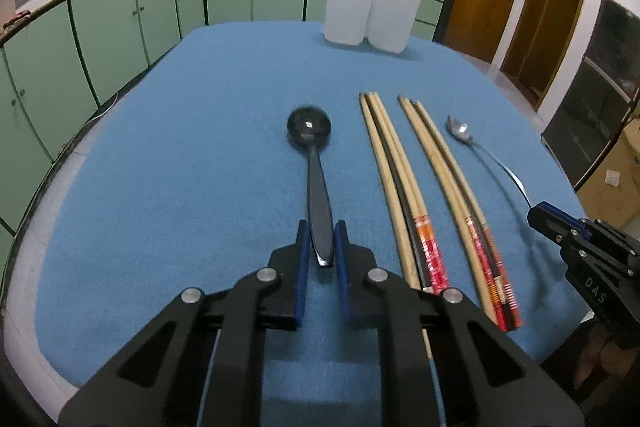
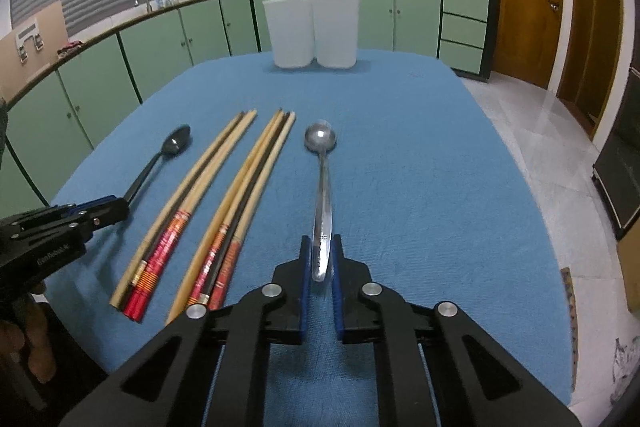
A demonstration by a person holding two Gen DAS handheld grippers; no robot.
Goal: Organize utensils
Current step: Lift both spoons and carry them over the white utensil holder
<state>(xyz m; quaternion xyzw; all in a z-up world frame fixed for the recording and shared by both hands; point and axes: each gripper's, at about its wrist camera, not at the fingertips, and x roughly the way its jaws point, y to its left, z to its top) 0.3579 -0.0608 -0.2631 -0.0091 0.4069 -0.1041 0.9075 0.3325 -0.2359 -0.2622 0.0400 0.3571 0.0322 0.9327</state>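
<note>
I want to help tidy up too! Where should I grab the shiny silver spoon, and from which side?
Grab the silver spoon by the flat end of its handle, coming from the near side, opposite the bowl. It lies flat on the blue cloth, handle pointing toward you, with open space on its right. The right gripper is shut there, a finger on each handle edge.
</note>
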